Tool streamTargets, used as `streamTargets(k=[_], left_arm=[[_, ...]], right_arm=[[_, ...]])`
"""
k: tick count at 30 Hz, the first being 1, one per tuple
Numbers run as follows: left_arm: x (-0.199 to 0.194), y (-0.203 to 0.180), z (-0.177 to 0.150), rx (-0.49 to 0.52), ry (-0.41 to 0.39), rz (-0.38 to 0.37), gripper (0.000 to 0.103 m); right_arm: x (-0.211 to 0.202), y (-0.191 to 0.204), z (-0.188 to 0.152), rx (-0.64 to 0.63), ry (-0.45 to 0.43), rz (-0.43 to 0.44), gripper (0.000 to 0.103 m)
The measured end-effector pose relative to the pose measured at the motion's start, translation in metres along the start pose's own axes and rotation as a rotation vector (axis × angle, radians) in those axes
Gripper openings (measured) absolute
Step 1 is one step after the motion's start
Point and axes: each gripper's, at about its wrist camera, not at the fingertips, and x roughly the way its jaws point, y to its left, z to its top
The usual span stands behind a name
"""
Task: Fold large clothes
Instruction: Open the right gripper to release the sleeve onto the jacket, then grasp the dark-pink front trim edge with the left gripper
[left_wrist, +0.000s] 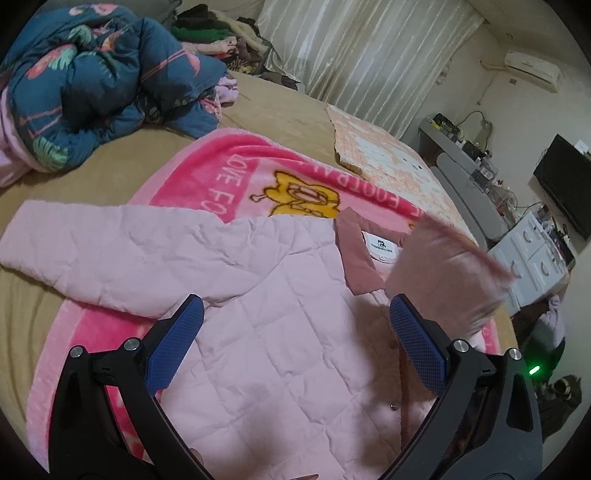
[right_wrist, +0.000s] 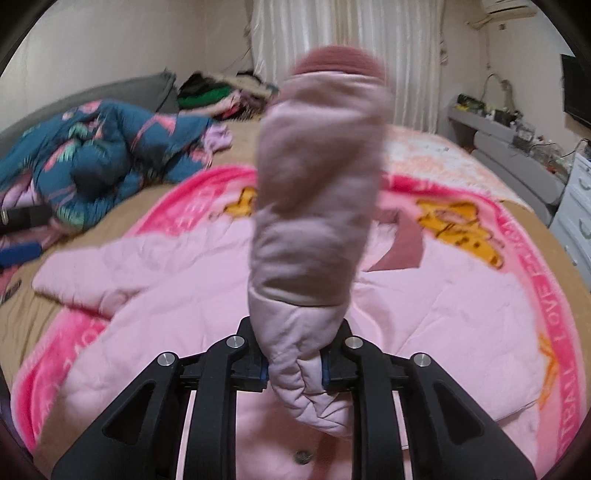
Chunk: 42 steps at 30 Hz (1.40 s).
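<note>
The sleeve (right_wrist: 314, 206) held up before the right wrist camera was blurred and hid the jacket's collar area. The right gripper (right_wrist: 295, 369) was clamped on that sleeve's bunched fabric. The left gripper (left_wrist: 295, 332) stood wide open, holding nothing. The pink quilted jacket (left_wrist: 258, 295) lay flat on the pink blanket (left_wrist: 229, 166), collar (left_wrist: 354, 258) pointing far, long axis near-to-far

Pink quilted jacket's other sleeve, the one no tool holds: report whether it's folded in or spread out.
Spread out. The free sleeve lies flat, extended sideways from the pink quilted jacket across the pink blanket.
</note>
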Motion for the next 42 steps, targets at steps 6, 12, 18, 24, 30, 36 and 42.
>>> streamTargets(k=[6,12,18,24,30,36,42], left_arm=[[0.004,0.016,-0.007,-0.041,0.023,0.004,0.094],[0.013,0.021,-0.015,-0.092,0.075,-0.043,0.094],[0.037,0.013,-0.033,-0.122,0.182,-0.134,0.094],[0.075,0.002,-0.063,-0.15,0.313,-0.169,0.094],[0.103,-0.011,-0.09,-0.153,0.394,-0.157,0.094],[0.104,-0.028,-0.091,-0.091,0.364,-0.107,0.062],[0.075,-0.045,-0.063,0.027,0.222,-0.108,0.009]], right_arm=[[0.016,0.032,-0.03,-0.062,0.076,0.03,0.039],[0.005,0.057,-0.049,-0.149,0.121,0.099,0.077],[-0.043,0.033,-0.063,-0.108,0.075,0.142,0.089],[-0.071,-0.023,-0.08,-0.03,0.088,-0.022,0.089],[-0.097,-0.081,-0.102,0.111,0.083,-0.071,0.089],[-0.116,-0.114,-0.119,0.173,0.08,-0.137,0.089],[-0.13,-0.14,-0.126,0.264,0.048,-0.172,0.089]])
